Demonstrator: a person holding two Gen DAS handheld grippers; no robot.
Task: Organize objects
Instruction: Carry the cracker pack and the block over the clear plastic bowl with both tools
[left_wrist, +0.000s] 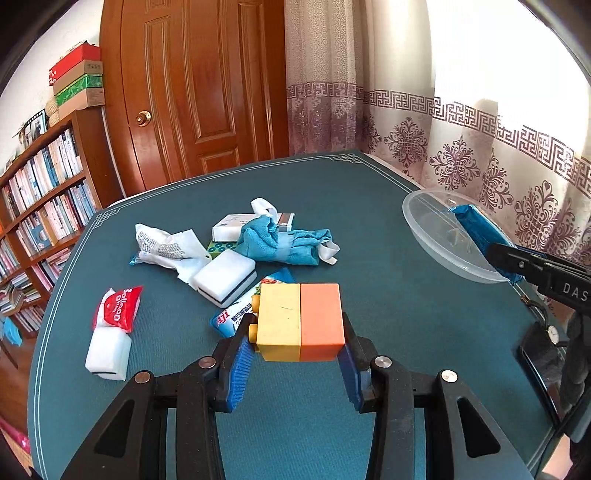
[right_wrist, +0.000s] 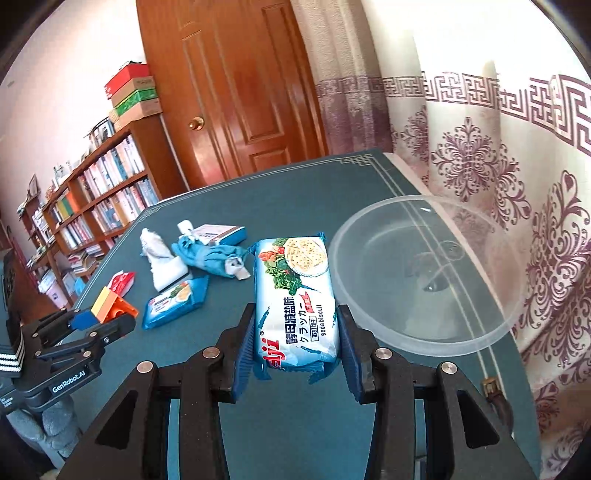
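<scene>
Biscuit pack (right_wrist: 295, 295) label reads only from the right tongs (right_wrist: 295, 354) view.

Bowl (right_wrist: 424, 273) at table (right_wrist: 295, 424) right edge; clutter (right_wrist: 192, 258) left.

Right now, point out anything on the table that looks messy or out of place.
The middle of the table holds a loose heap: a crumpled blue cloth draped over a white box, and a torn-open white wrapper beside a white sponge block. The clear bowl is empty.

Glossy plastic biscuit packet (right_wrist: 295, 295), clear plastic bowl (right_wrist: 424, 277), seemingly matt table cover (right_wrist: 295, 424)
</scene>
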